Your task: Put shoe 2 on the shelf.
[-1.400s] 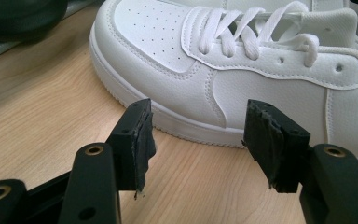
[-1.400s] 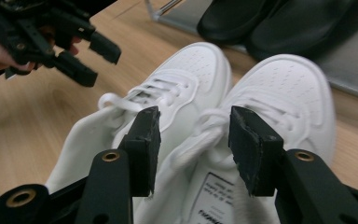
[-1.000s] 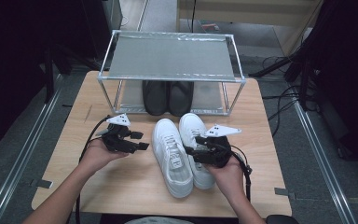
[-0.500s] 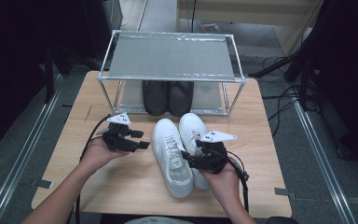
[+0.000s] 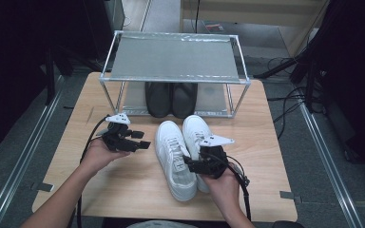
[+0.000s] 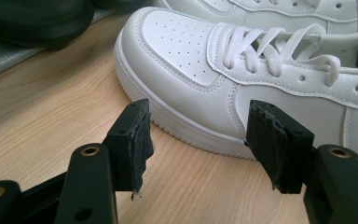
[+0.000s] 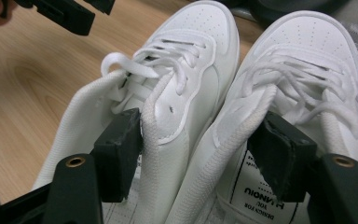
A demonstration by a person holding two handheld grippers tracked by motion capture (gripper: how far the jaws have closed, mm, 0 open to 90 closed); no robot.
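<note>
Closing lately, right gripper fingers seemingly pinch padded leather sneakers' collars; left gripper gapes.

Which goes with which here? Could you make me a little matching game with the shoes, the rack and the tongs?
1. white shoes
2. black shoes
3. left tongs
4. right tongs

a. under the rack's top shelf
b. jaws inside the two shoe collars
c. side by side on the bare table
d. open, over bare wood beside a shoe

Pairs: 1-c, 2-a, 3-d, 4-b
</note>
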